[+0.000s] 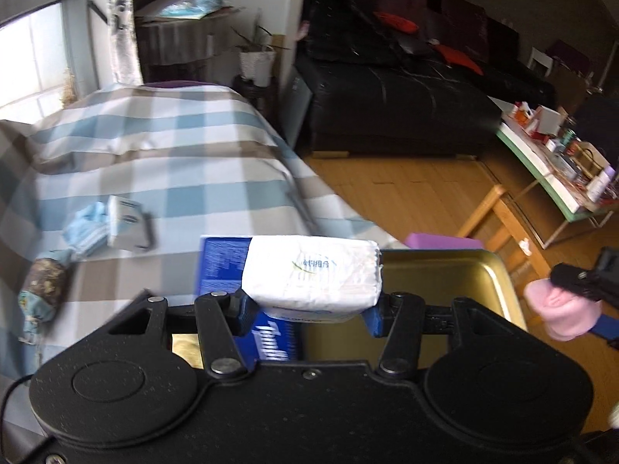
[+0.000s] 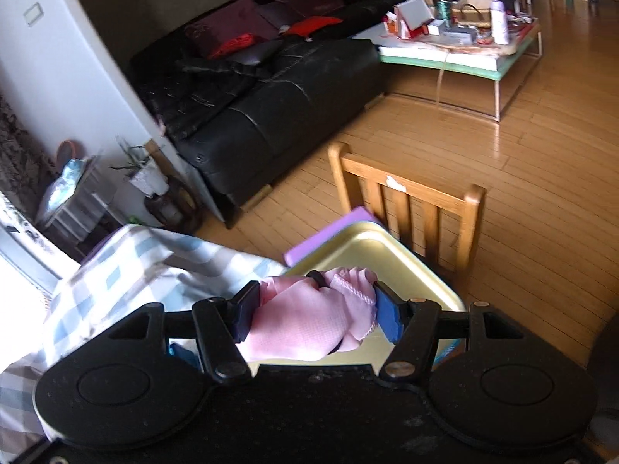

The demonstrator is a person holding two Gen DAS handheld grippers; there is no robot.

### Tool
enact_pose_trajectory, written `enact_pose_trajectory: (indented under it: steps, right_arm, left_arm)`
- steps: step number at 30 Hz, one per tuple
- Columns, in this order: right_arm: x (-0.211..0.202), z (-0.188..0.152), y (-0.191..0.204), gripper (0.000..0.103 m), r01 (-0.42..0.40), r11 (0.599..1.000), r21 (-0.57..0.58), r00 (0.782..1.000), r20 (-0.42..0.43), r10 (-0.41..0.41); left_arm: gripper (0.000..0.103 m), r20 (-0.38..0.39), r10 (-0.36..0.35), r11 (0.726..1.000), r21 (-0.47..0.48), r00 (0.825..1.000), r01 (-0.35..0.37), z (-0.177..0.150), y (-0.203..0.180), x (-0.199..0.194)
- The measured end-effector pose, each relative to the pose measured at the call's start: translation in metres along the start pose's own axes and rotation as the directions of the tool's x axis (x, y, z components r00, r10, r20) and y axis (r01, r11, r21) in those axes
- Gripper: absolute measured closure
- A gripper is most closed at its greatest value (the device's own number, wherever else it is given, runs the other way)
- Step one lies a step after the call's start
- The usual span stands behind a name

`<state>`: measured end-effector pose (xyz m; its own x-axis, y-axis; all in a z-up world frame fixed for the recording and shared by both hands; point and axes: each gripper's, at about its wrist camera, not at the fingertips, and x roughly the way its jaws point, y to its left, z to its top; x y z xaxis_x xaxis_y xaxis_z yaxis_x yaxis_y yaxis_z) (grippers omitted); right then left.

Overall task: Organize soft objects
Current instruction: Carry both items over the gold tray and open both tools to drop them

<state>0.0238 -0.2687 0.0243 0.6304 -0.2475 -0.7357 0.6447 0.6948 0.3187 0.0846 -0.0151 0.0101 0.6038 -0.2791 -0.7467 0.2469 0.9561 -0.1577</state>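
My left gripper [image 1: 309, 311] is shut on a white tissue pack [image 1: 313, 270], held above a blue box [image 1: 220, 266] and a gold tray [image 1: 445, 282]. My right gripper [image 2: 317, 313] is shut on a bunched pink cloth [image 2: 305, 321], with the gold tray [image 2: 390, 259] beneath it. In the left wrist view the right gripper [image 1: 580, 305] shows at the right edge with the pink cloth [image 1: 553, 309]. On the checked bed sheet [image 1: 174, 147] lie a pile of blue face masks [image 1: 87, 230], a small box [image 1: 125, 222] and a patterned pouch [image 1: 44, 290].
A purple block [image 2: 332, 232] lies at the tray's far side, against a wooden chair [image 2: 406, 201]. Beyond are a wooden floor [image 2: 522, 162], a black sofa [image 2: 271, 96] and a cluttered low table [image 2: 456, 50]. A potted plant [image 1: 257, 62] stands past the bed.
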Motion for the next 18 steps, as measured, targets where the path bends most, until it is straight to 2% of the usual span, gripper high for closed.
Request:
enact_pose_trajectory:
  steps: [4, 9, 11, 13, 18]
  right_arm:
    - [0.018, -0.004, -0.017, 0.041, 0.021, 0.999, 0.043, 0.998, -0.053, -0.019]
    - [0.027, -0.005, -0.025, 0.041, 0.022, 0.998, 0.062, 0.998, -0.061, -0.019]
    - [0.030, -0.006, -0.026, 0.041, 0.015, 0.998, 0.062, 0.998, -0.067, -0.011]
    - [0.032, -0.009, -0.027, 0.041, 0.011, 0.998, 0.061, 0.997, -0.076, -0.006]
    - [0.038, -0.012, -0.023, 0.041, 0.007, 0.998, 0.060, 0.995, -0.101, -0.001]
  left_arm:
    - [0.052, -0.054, -0.027, 0.999, 0.017, 0.998, 0.028, -0.009, -0.021, 0.017]
    - [0.050, -0.104, -0.019, 0.998, 0.051, 0.994, 0.024, -0.018, -0.037, 0.034]
    - [0.037, -0.097, -0.009, 0.998, 0.064, 0.995, 0.015, -0.020, -0.042, 0.035]
    - [0.030, -0.077, 0.008, 0.997, 0.079, 0.997, -0.001, -0.020, -0.046, 0.035]
    - [0.030, -0.080, 0.022, 0.996, 0.094, 0.997, -0.015, -0.020, -0.049, 0.037]
